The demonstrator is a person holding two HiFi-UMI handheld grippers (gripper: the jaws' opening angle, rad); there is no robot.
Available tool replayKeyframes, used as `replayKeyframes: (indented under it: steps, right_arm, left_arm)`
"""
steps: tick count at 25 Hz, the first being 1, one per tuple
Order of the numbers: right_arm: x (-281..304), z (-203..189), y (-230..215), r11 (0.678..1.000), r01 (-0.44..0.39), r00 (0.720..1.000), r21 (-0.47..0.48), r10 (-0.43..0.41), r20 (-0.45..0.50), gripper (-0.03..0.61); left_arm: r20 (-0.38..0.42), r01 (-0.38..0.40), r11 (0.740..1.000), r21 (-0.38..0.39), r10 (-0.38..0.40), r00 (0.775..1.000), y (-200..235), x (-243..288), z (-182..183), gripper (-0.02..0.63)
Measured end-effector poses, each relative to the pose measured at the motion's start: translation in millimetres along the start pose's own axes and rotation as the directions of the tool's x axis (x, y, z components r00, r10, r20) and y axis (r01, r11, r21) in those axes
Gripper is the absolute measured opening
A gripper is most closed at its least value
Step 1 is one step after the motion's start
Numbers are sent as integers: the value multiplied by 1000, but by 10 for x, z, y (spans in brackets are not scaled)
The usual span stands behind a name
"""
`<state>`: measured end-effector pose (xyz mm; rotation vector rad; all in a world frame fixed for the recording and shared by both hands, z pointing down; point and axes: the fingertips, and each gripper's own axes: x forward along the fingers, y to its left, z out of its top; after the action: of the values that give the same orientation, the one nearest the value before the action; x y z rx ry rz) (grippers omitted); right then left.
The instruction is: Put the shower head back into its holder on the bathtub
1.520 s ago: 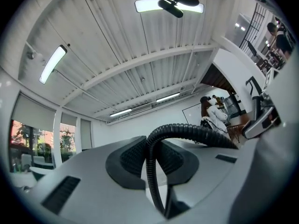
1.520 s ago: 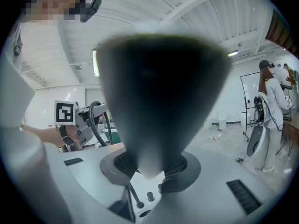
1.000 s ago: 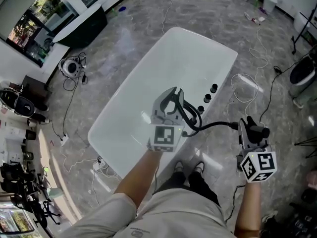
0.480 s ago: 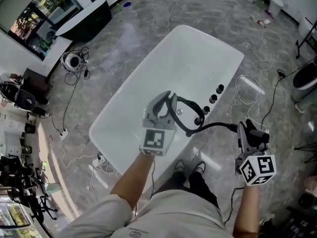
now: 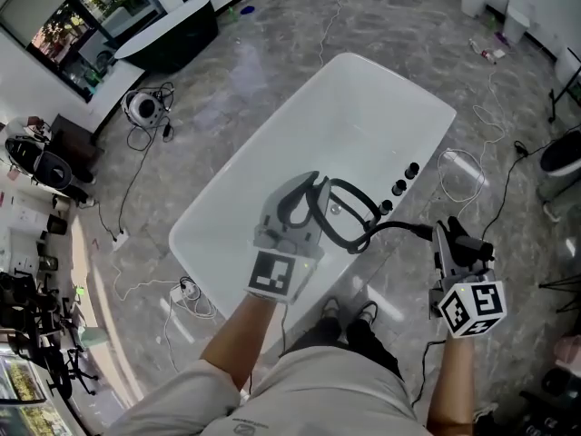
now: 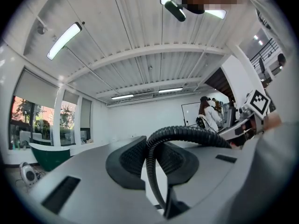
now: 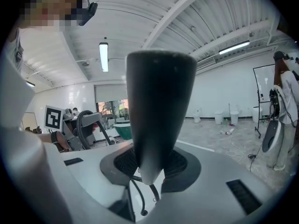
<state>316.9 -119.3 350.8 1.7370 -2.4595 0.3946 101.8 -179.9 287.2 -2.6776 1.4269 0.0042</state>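
Over a white bathtub (image 5: 363,107), the right tongs (image 7: 150,164) gripped the dark shower head (image 7: 159,97) upright beside the tub. The left tongs (image 6: 153,160) pinched its black ribbed hose (image 6: 187,133), looped above the near rim. The holder was apparently among the dark fittings (image 5: 399,186) there.

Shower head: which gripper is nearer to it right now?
Right. The right gripper grips the shower head, just off the tub's near side; the left gripper holds the hose out over the tub.
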Motion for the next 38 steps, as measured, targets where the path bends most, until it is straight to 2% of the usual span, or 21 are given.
replayKeyframes:
  steps: [5, 9, 18, 24, 27, 30, 34, 38]
  right_arm:
    - [39, 48, 122, 1000, -26, 1000, -14, 27, 11, 123]
    - [34, -30, 111, 1000, -19, 1000, -18, 19, 0, 123]
    - [-68, -288, -86, 999, 40, 998, 5, -40, -55, 123]
    - [-99, -534, -94, 999, 40, 995, 23, -38, -88, 123]
    - [-82, -571, -49, 999, 19, 996, 40, -15, -93, 123]
    - [-44, -650, 18, 999, 5, 995, 50, 1, -104, 123]
    - [-62, -729, 35, 999, 2, 993, 33, 2, -115, 123]
    - [-159, -709, -127, 999, 47, 991, -1, -47, -122, 123]
  left_arm:
    - [-6, -11, 999, 30, 12, 1000, 67, -44, 61, 54]
    - [-35, -11, 999, 31, 12, 999, 42, -11, -158, 54]
    - [-125, 52, 998, 31, -48, 991, -219, 30, -518, 54]
    - [-192, 49, 998, 50, -38, 981, -246, -192, -737, 54]
    - [-233, 60, 996, 63, -44, 971, -206, -342, -743, 54]
    - [-284, 105, 993, 50, -87, 955, -238, -448, -831, 54]
    - [-336, 169, 986, -4, -161, 928, -414, -488, -1060, 54]
    - [-336, 235, 970, -66, -243, 910, -673, -394, -1195, 54]
